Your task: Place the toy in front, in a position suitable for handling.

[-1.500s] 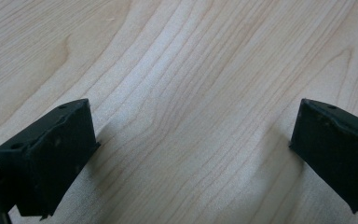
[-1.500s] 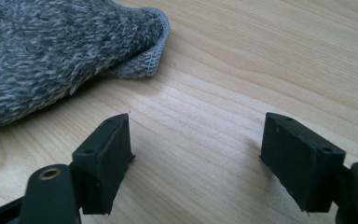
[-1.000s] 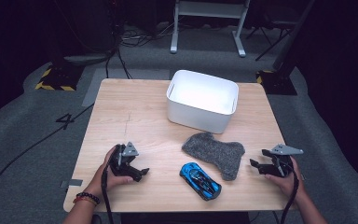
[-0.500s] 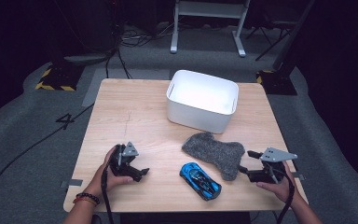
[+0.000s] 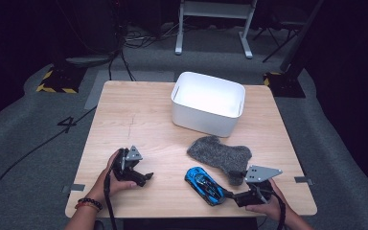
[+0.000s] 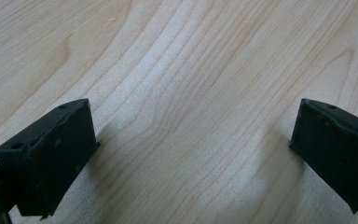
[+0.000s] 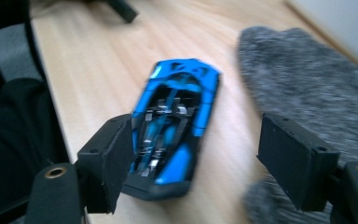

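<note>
A blue toy car (image 5: 205,185) lies on the wooden table (image 5: 139,120) near its front edge, nose pointing away to the left. My right gripper (image 5: 231,188) stands open at the car's near end. In the right gripper view the car (image 7: 177,116) reaches in between the jaws, close beside the left finger (image 7: 109,163), while the right finger (image 7: 296,158) stands well clear of it; my right gripper (image 7: 196,163) presses on nothing. My left gripper (image 5: 143,178) rests at the front left, and in its own view my left gripper (image 6: 191,154) is open over bare wood.
A grey fuzzy sock (image 5: 220,157) lies just behind and right of the car, and the sock (image 7: 307,88) is close to the right jaw. A white bin (image 5: 208,103) stands at the back middle. A dark floor with cables surrounds the table.
My right gripper has moved left along the front edge, from the table's right side up to the rear of the blue car. The left hand has stayed put.
</note>
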### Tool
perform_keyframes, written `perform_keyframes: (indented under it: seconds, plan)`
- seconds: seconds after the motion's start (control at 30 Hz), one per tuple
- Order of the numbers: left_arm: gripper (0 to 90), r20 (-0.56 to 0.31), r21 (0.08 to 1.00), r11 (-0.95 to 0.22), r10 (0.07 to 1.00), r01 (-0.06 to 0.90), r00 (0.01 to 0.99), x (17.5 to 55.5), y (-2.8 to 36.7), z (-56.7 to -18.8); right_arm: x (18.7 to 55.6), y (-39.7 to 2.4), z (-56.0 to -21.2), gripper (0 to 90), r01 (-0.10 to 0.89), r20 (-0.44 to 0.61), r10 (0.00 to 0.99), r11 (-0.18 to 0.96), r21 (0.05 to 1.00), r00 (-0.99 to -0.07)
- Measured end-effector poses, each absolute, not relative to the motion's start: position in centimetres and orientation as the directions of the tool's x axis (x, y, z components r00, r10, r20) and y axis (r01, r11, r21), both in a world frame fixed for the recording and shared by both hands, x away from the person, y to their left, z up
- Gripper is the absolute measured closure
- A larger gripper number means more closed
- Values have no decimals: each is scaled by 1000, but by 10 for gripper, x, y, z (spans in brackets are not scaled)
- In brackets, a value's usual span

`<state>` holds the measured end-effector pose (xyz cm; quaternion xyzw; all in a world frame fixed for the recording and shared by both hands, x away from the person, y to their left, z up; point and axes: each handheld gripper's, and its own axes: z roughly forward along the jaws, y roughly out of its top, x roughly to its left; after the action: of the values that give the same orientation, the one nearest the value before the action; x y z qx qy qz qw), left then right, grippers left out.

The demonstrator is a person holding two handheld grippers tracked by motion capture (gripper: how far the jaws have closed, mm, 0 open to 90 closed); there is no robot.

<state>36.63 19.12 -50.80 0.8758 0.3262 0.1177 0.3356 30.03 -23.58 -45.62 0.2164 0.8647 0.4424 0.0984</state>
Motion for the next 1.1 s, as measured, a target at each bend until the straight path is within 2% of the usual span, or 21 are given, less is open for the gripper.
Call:
perform_keyframes:
  seconds: [0.1, 0.33, 0.37, 0.77, 1.03, 1.1]
  plan:
    - [2, -12, 665, -562, 650, 492, 760, 366, 191, -508, 294, -225, -462, 258, 273, 22, 425, 541, 795, -905]
    - [2, -13, 666, -560, 652, 493, 758, 366, 191, -508, 291, -214, -471, 226, 295, 58, 413, 539, 789, -909]
    - [2, -12, 665, -561, 652, 493, 758, 366, 191, -508, 288, -209, -474, 219, 267, 14, 407, 574, 774, -913]
    - [2, -9, 665, -563, 652, 491, 759, 366, 191, -508, 295, -194, -494, 163, 292, -8, 433, 622, 727, -901]
    - [2, -9, 665, -563, 651, 491, 759, 366, 191, -508, 295, -193, -497, 170, 297, -12, 438, 630, 717, -899]
    - [2, -9, 665, -562, 652, 491, 758, 366, 191, -508, 296, -190, -502, 169, 324, -6, 463, 628, 707, -886]
